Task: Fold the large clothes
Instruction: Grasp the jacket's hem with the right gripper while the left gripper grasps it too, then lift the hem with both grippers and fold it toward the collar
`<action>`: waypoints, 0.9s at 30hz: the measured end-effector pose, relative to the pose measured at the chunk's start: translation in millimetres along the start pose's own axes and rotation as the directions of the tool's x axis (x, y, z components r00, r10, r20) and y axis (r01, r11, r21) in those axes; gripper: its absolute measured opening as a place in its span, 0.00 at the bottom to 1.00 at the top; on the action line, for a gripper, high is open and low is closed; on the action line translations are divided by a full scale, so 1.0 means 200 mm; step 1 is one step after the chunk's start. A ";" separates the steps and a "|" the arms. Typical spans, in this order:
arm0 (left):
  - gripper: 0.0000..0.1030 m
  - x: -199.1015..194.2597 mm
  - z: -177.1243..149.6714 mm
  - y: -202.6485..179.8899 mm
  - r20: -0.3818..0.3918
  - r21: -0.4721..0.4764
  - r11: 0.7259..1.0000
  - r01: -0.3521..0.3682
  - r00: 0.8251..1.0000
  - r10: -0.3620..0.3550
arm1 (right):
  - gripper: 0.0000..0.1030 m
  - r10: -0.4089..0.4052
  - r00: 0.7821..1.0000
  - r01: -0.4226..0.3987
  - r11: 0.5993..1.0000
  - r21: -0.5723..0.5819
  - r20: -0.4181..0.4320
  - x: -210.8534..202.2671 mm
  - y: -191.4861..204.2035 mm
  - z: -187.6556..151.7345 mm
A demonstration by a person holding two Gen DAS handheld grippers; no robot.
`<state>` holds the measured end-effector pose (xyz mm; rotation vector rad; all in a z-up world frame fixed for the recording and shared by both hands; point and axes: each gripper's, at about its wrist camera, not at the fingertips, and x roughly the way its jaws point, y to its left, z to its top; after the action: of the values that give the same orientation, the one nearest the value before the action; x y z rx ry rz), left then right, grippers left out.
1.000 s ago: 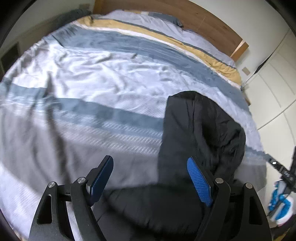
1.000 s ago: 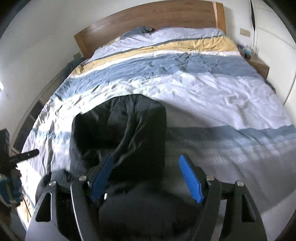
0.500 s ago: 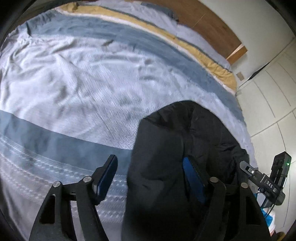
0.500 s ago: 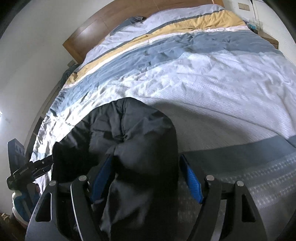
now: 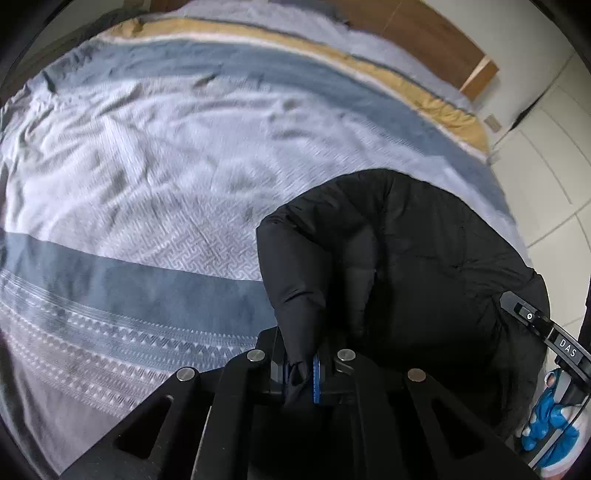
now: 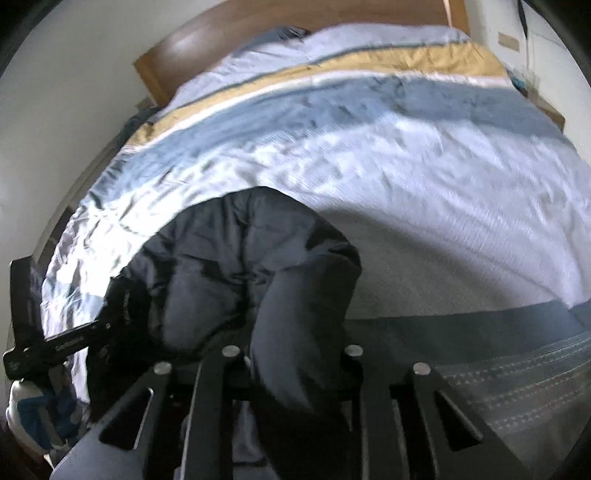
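A black puffer jacket [image 5: 413,258] lies bunched on the striped bed cover near the bed's edge. My left gripper [image 5: 304,369] is shut on a thin fold of it, with fabric pinched between the blue pads. In the right wrist view the same jacket [image 6: 229,266] humps up, and my right gripper [image 6: 295,369] has a thick roll of it between its jaws, which are closing and press on the fabric. Its pads are hidden by the cloth. Each view shows the other gripper at the frame's edge, held by a blue and white gloved hand [image 5: 554,424].
The striped duvet [image 5: 147,166] in white, blue and yellow bands spreads wide beyond the jacket. A wooden headboard [image 6: 295,33] stands at the far end. White wardrobe doors [image 5: 546,147] rise past the bed's side, and a small bedside table [image 6: 550,110] sits by the headboard.
Both grippers came down onto the jacket with jaws wide, then shut: the left on a thin fold, the right around a thick roll.
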<state>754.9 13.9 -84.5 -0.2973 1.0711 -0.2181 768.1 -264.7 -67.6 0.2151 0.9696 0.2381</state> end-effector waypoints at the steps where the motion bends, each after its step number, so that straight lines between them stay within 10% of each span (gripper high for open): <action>1: 0.08 -0.04 -0.01 -0.01 0.011 0.001 1.000 0.010 1.000 -0.010 | 0.17 0.006 1.000 -0.006 1.000 -0.010 0.004 -0.05 0.02 0.00; 16: 0.07 -0.74 -0.48 0.03 0.117 -0.027 0.992 0.127 0.986 -0.123 | 0.17 0.100 0.993 -0.098 0.994 -0.038 0.065 -0.87 0.28 -0.39; 27: 0.07 -0.87 -0.96 0.16 0.139 -0.034 0.987 0.155 0.979 -0.148 | 0.17 0.137 0.989 -0.140 0.989 0.056 0.048 -1.02 0.24 -0.88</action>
<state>505.5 72.7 -37.1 -0.4291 0.9197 -0.3062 504.7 -265.0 9.8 0.3412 0.9192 0.3307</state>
